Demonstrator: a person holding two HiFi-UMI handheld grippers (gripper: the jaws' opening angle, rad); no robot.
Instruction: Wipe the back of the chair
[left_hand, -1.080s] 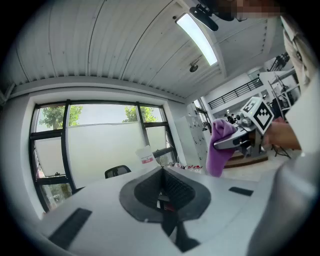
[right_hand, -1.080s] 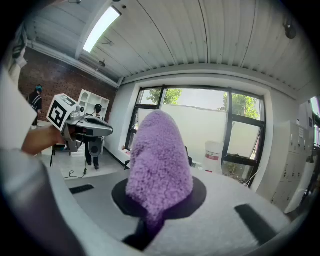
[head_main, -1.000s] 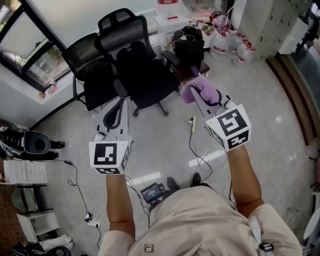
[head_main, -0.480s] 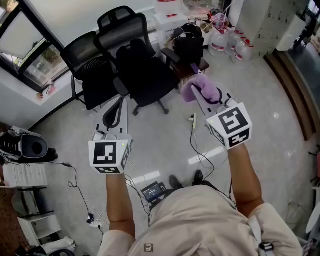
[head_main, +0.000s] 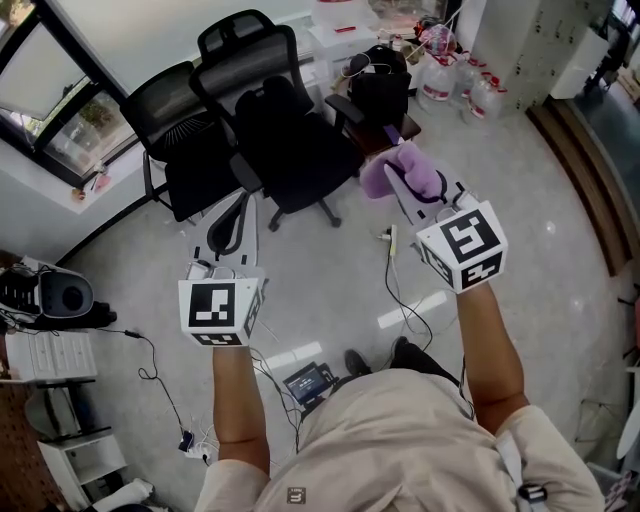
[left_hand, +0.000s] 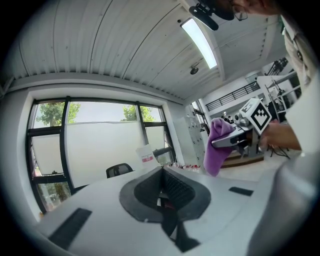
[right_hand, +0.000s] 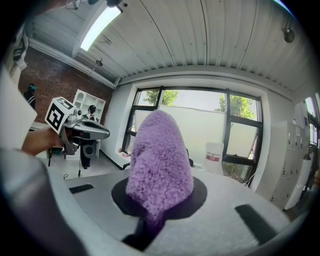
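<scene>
Floor (head_main: 335, 262) separates chair (head_main: 290, 140) from right gripper (head_main: 403, 178) clamping purple cloth (head_main: 374, 180).

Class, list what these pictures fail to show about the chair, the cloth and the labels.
Rear face of the black chair: head view, turned away from the camera.
Right gripper jaw tips: right gripper view, covered by the purple cloth.
Print on the white container: left gripper view, too small.

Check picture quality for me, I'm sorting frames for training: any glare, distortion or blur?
Head view: bright glare patches on the glossy grey floor, edges bent. Left gripper view: fisheye with black corners, white ceiling strip light blown out. Right gripper view: fluffy purple cloth sharp, same black corners.
</scene>
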